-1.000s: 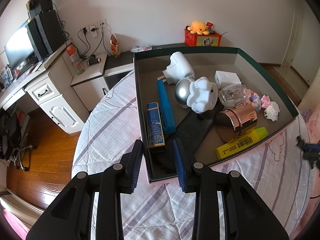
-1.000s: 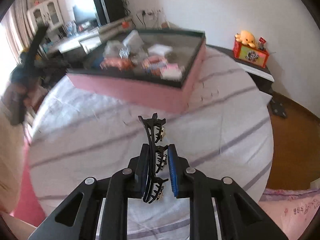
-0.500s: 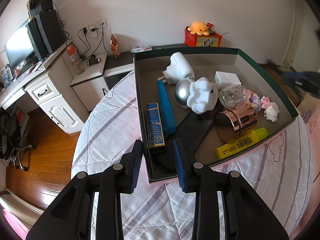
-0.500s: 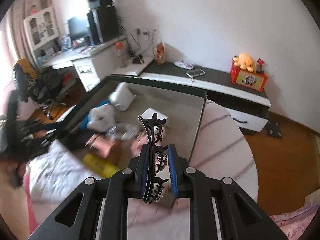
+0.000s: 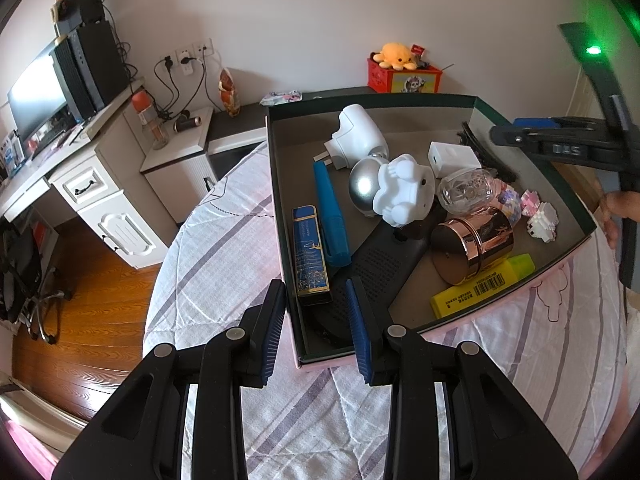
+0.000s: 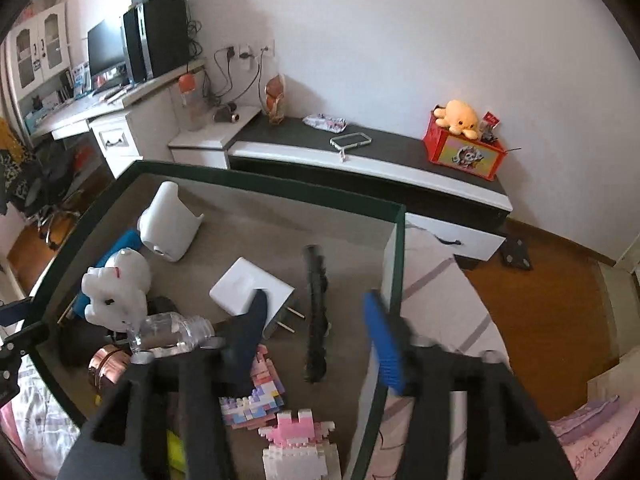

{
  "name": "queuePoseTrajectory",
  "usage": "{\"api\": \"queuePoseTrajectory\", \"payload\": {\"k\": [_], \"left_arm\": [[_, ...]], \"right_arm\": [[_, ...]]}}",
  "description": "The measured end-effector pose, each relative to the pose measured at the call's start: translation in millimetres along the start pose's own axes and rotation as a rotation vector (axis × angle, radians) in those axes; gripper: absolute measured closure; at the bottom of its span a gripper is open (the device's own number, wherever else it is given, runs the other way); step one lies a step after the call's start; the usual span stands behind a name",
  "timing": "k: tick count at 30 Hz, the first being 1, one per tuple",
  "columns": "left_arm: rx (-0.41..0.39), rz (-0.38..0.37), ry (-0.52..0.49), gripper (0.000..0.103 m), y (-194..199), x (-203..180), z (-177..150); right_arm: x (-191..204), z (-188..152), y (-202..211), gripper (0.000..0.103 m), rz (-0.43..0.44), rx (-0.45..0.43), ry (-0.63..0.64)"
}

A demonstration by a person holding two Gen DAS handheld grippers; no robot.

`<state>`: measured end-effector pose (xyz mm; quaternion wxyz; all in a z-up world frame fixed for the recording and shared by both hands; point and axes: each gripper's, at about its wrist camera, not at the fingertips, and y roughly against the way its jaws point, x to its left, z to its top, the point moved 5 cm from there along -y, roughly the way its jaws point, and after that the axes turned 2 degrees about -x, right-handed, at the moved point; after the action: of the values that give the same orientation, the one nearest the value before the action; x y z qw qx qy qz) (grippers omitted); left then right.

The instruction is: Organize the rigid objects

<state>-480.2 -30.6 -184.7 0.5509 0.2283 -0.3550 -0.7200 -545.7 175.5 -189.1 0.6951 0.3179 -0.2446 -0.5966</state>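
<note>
Black hair claw clip (image 6: 315,316) lies on the tan floor of the box (image 6: 280,188), in its far right part, just inside the right wall. Long axis runs near-to-far in the right wrist view, one end toward the far wall, the other toward the camera. Just right of the white charger (image 6: 252,292), whose prongs point toward the clip; whether they touch, cannot tell. In the left wrist view the same clip (image 5: 486,156) sits beyond the charger (image 5: 454,156), near the far right corner.

Right gripper (image 6: 316,332): fingers spread wide, released, nothing between them. It hovers above the clip, which shows in the gap, apart from both pads. Left finger (image 6: 248,332) overlaps the charger in view; right pad (image 6: 384,344), blue, is over the box's right wall.

Left gripper (image 5: 316,320): fingers apart, empty, straddling the near left corner of the box (image 5: 276,200). Left pad lies outside the left wall, right pad over the black grilled slab (image 5: 372,272).

Box rests on a striped bedspread (image 5: 224,248). Pink and white block figures (image 6: 296,436) lie near the right gripper.
</note>
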Motion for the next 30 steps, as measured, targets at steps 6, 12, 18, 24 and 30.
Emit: {"api": "queuePoseTrajectory", "payload": {"k": [6, 12, 18, 24, 30], "left_arm": [[0.003, 0.006, 0.004, 0.073, 0, 1, 0], [0.007, 0.029, 0.033, 0.064, 5, -4, 1], [-0.025, 0.031, 0.01, 0.032, 27, -21, 3], [-0.106, 0.114, 0.014, 0.004, 62, -29, 9], [-0.179, 0.144, 0.038, 0.0, 97, -38, 1]], "right_arm": [[5, -13, 35, 0.023, 0.029, -0.043, 0.006], [13, -41, 66, 0.023, 0.086, -0.055, -0.01], [19, -60, 84, 0.022, 0.13, -0.05, -0.042], [28, -76, 101, 0.019, 0.132, -0.064, -0.06], [38, -87, 127, 0.0, 0.094, -0.11, -0.058]]}}
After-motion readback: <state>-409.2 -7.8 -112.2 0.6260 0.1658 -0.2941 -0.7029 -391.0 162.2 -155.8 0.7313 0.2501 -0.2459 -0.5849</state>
